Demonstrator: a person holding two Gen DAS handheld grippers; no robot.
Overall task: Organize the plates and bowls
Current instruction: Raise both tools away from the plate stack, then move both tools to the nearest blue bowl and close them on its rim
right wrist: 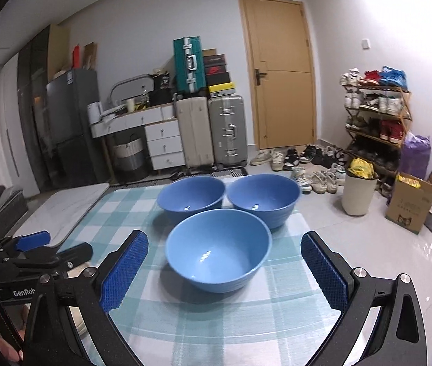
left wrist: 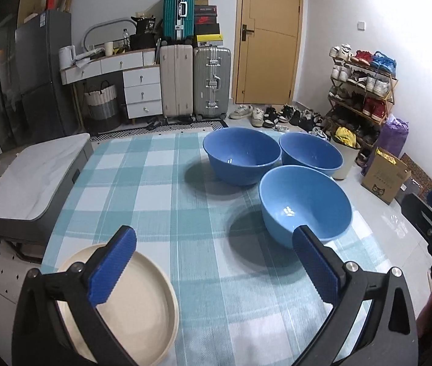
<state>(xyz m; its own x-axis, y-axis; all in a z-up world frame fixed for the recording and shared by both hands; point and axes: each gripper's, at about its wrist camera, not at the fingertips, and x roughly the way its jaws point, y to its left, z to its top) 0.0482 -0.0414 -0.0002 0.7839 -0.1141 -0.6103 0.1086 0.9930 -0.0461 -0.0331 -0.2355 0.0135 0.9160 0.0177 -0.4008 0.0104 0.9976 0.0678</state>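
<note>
Three blue bowls stand on the checked tablecloth (left wrist: pixel 161 201): a near one (left wrist: pixel 305 202) (right wrist: pixel 218 248), a far left one (left wrist: pixel 241 154) (right wrist: pixel 191 196) and a far right one (left wrist: pixel 310 155) (right wrist: pixel 263 198). A cream plate (left wrist: pixel 142 308) lies at the table's near left corner, partly under my left gripper's left finger. My left gripper (left wrist: pixel 216 268) is open and empty above the cloth, its right finger just before the near bowl. My right gripper (right wrist: pixel 225 271) is open and empty, its fingers on either side of the near bowl, short of it.
A grey marble-topped side table (left wrist: pixel 36 180) adjoins the table on the left. Beyond the table are suitcases (left wrist: pixel 194 82), a white drawer unit, a door, shoes on the floor, a shoe rack (left wrist: pixel 362 91), a bin (right wrist: pixel 357 193) and a cardboard box (right wrist: pixel 408 202).
</note>
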